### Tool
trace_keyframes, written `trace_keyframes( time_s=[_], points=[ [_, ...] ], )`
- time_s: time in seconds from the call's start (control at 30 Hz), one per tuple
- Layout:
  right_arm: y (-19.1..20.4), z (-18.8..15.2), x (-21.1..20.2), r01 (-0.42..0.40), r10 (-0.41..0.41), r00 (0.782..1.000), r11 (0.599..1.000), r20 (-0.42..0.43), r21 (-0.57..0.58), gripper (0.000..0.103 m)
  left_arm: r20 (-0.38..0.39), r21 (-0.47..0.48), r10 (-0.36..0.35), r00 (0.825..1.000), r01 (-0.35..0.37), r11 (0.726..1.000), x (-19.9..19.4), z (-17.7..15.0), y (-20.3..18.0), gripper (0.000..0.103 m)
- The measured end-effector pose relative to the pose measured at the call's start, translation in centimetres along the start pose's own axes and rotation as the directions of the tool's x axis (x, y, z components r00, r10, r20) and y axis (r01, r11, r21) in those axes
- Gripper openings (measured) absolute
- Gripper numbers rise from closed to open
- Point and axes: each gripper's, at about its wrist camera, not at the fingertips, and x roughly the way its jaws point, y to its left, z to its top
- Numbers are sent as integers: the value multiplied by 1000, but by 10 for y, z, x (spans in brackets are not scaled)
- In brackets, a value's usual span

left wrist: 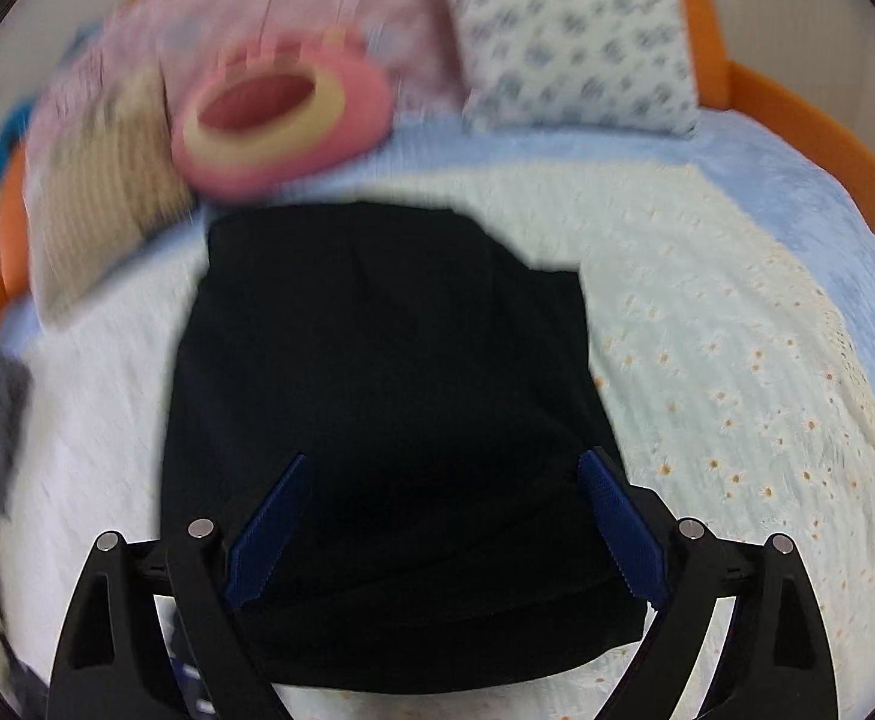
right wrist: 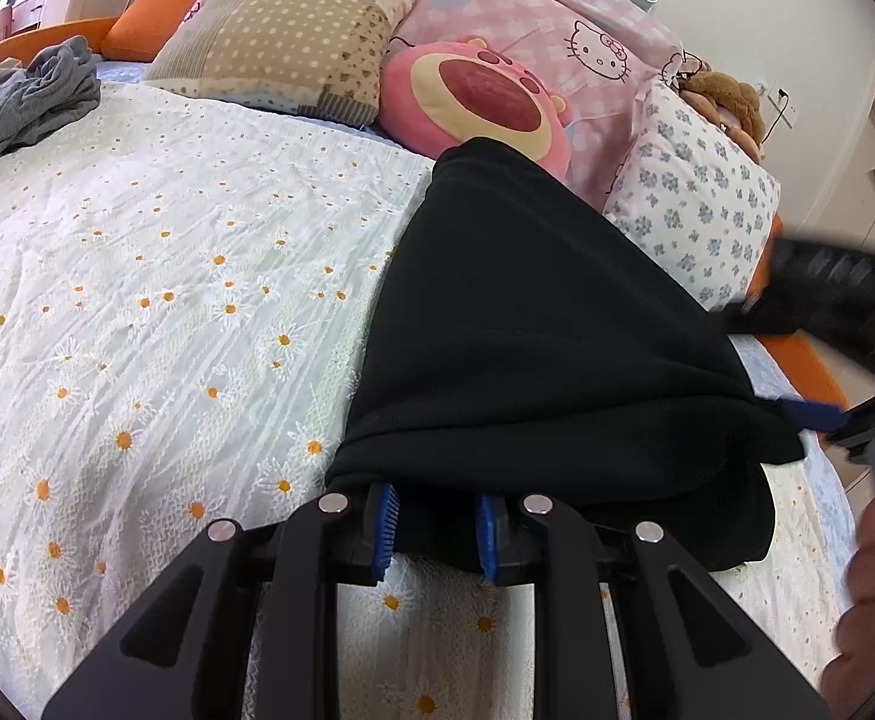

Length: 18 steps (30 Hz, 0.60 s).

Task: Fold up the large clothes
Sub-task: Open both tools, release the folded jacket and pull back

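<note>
The folded black fabric garment [right wrist: 533, 324] lies on the bed's white daisy-embroidered quilt [right wrist: 137, 300], its long axis running from the near edge away toward the pillows. The right gripper [right wrist: 434, 531] pinches its near-left corner, jaws narrow. The left gripper [left wrist: 443, 531], jaws wide and empty, hovers over the near-right end.

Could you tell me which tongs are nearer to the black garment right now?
Right. The right tongs are clamped on the black garment's near edge, while the left tongs stand open above it, touching nothing.
</note>
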Motion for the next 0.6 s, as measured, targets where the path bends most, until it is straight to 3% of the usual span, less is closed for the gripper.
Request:
trace_keyframes(
  time_s=[0.07,0.1,0.2,0.33,0.4,0.5,0.6],
  points=[
    [-1,0,0,-3,3,1000,1000,1,2,22,-56,-70,-61,997,57,996,13,-12,3,92],
    [-1,-1,0,-4,4,1000,1000,1,1,22,-60,-59,-66,996,63,996,16,-20,-2,92],
    [-1,-1,0,-3,3,1000,1000,2,0,22,-4,117,13,1000,-12,993,14,-53,-35,92],
    [-2,-1,1,0,0,1000,1000,0,-5,22,-37,150,-22,999,27,988,15,-77,-42,92],
    [-2,-1,1,-5,5,1000,1000,0,-4,22,-33,180,-17,999,23,983,16,-79,-46,92],
    [-3,-2,2,-11,11,1000,1000,-2,-3,22,-100,191,-58,993,77,979,25,-72,-44,100],
    [-5,-1,2,-22,22,1000,1000,-7,-1,22,-134,265,-34,990,69,962,25,-69,-49,100]
  ],
)
